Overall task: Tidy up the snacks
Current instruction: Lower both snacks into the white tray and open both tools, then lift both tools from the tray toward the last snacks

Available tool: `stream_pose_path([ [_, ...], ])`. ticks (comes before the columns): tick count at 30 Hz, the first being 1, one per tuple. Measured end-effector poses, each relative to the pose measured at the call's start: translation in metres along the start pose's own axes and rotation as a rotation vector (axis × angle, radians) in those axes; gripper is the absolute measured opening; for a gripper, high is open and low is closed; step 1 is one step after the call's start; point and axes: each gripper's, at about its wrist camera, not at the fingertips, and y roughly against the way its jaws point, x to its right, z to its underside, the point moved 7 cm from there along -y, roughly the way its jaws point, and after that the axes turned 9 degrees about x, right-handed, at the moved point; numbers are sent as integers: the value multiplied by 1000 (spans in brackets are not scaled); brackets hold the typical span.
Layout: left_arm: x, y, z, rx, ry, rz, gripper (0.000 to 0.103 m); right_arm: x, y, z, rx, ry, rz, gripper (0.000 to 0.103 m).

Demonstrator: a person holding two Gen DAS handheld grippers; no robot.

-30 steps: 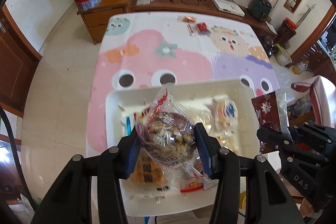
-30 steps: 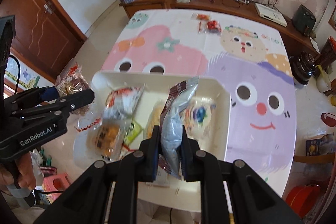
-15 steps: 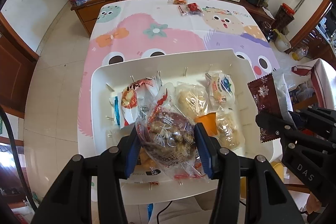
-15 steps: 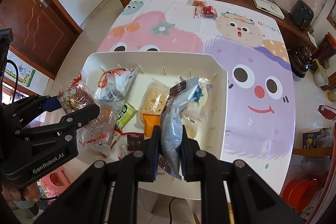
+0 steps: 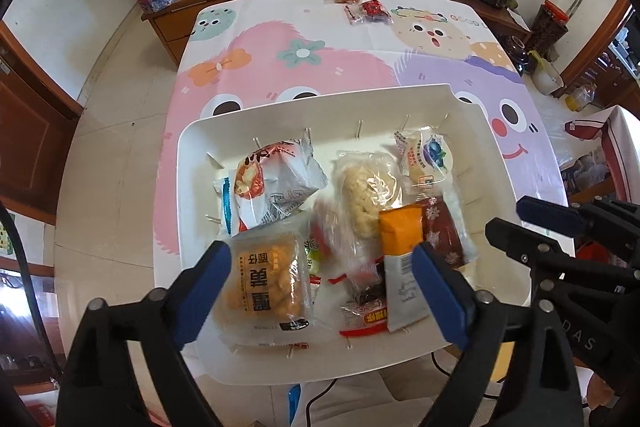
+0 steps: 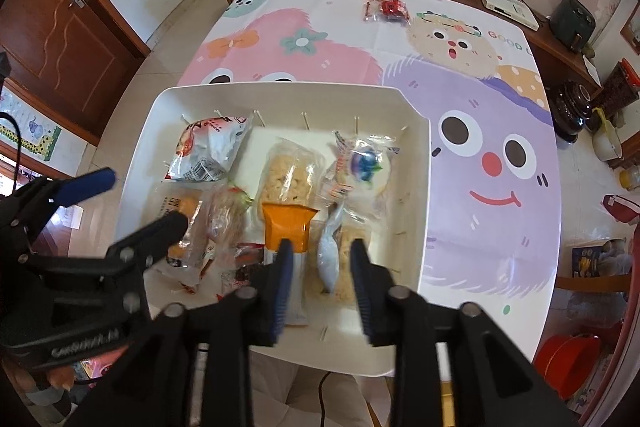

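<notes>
Two empty grippers (image 5: 322, 281) (image 6: 320, 277) above tray (image 5: 328, 107)

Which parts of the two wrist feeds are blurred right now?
Left wrist view: the clear snack bag in the white tray is motion-smeared, the rest sharp. Right wrist view: the right claw fingers, the silver packet between them and that clear bag are smeared; the far table is crisp.
</notes>
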Motion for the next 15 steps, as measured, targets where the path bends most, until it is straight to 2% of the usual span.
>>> stream_pose_path([
  [4,-1,-5,4,-27,9,-1,92,3,-1,1,-8,-4,10,41],
  [15,1,-7,3,-25,4,-3,92,7,-3,2,-16,-12,11,42],
])
